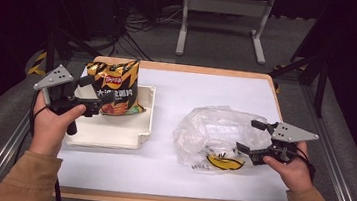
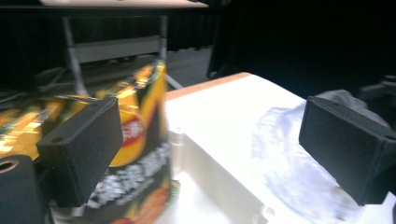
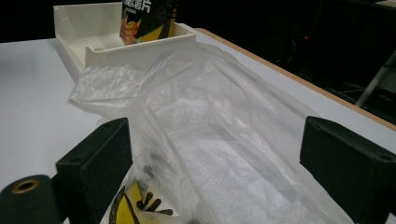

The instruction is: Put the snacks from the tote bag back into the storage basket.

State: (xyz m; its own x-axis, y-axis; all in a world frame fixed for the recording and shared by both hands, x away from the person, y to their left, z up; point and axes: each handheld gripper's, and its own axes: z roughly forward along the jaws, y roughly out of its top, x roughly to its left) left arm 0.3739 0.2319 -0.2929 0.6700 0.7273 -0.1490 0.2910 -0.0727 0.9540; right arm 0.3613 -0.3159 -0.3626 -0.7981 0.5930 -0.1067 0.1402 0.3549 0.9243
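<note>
Yellow and black foil marks the chip bag [image 1: 114,86], which stands upright in the far corner of the white tray [image 1: 112,133], leaning a little against the tray's back wall. We read the work as getting that bag out of the tray and toward the clear plastic bag [image 1: 213,134], which lies crumpled to the right of the tray, well apart from it on the white table [image 1: 159,171].

Our left gripper [image 1: 91,95] sits just left of the chip bag with its jaws spread wide; in the left gripper view one jaw lies in front of the bag's printed face and the other hangs out over the tray's right side, so nothing is pinched yet. To do this well, we judge that we should close on the sealed top edge or a side seam, not the puffed middle (air-filled foil slips and crushes), and lift straight up until the bag clears the tray wall.

Our right gripper [image 1: 255,137] waits at the plastic bag's right edge, jaws apart on either side of the film. We think it should catch one layer of the mouth alone and hold it up, so the opening faces the tray.

The chip bag looks full, glossy and uncreased, with a red logo high on its face.
</note>
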